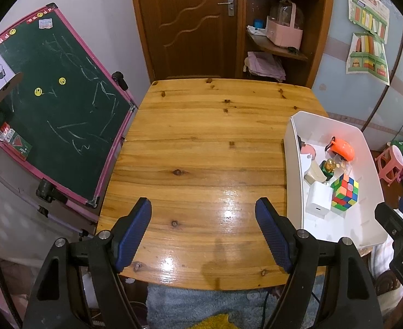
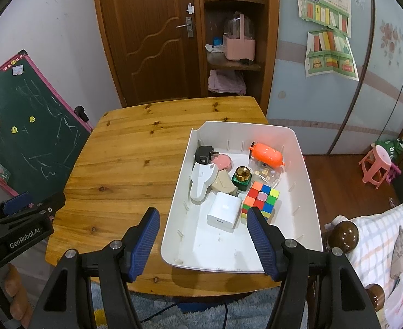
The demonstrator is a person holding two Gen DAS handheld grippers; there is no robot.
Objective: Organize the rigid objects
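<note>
A wooden surface (image 1: pixel 201 150) holds a white bin (image 2: pixel 308 181) at its right side. All the small things lie inside the bin.

The left tool (image 1: pixel 203 233) hovers over bare wood near the front edge, its blue fingers (image 1: pixel 133 233) apart with nothing between them. The left view shows only part of the bin's load: a colour cube (image 1: pixel 345 193), a white charger (image 1: pixel 318 201), an orange toy (image 1: pixel 342 148) and a green bottle with a gold cap (image 1: pixel 328 168).

The right tool (image 2: pixel 202 240) hangs above the bin's near end, fingers apart and empty. Its view looks straight into the bin and adds what the left view hides: a black plug (image 2: pixel 203 155), a pink round case (image 2: pixel 222 162), a white handle-shaped gadget (image 2: pixel 201 182), a beige pouch (image 2: pixel 223 185) and a clear box (image 2: pixel 265 174) under the orange toy. The cube sits just beside the charger.
</note>
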